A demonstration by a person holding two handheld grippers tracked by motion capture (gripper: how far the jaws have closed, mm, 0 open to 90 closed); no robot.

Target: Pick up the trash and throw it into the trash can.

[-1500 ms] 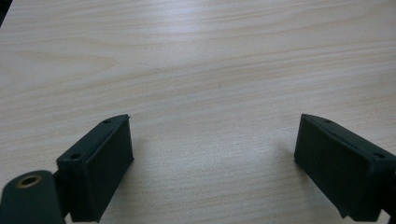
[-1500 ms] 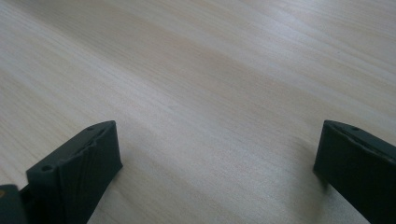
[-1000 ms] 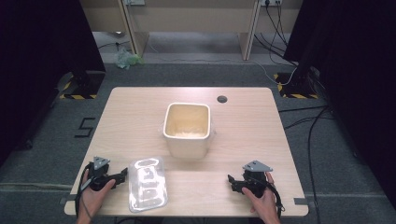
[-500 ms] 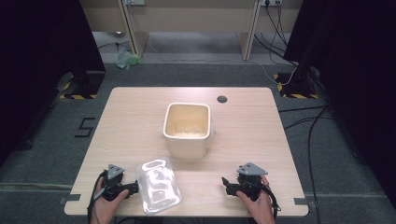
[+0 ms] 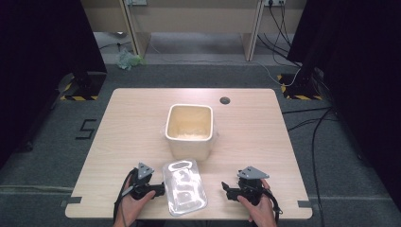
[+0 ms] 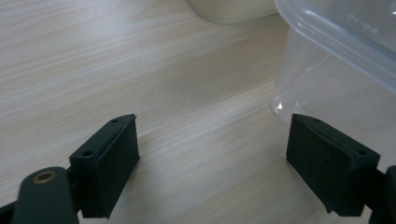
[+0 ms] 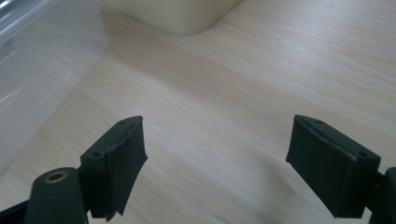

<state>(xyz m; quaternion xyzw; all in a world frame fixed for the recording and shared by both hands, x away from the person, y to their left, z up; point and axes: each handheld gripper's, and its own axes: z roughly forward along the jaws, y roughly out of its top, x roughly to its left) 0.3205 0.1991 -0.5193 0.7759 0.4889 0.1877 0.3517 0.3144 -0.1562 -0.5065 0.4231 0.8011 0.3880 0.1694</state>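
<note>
Clear plastic container point(image 5: 184, 187), upside down on the wooden table point(image 5: 265, 137), sits between the two claws, its near long side just beside the left gripper point(image 5: 158, 190) and well apart from the right gripper point(image 5: 226, 190). In the left gripper view the container's point(image 6: 336, 60) corner rises just past the right-hand pad, and small raised characters show on its rim, too faint to read for certain. Beyond the container, farther from both claws, stands a cream tub point(image 5: 189, 130), open at the top, with no label that can be read.

Left gripper: jaws apart, nothing between the pads; they have just been closing a little, with only bare table between them. Right gripper point(image 7: 215, 163): jaws also apart and empty, likewise just closing in, with the container point(image 7: 42, 60) off to its left side.

Against the earlier frames, the container has slid toward the right gripper and turned slightly, the left gripper following alongside it, while the right gripper has hardly shifted.
</note>
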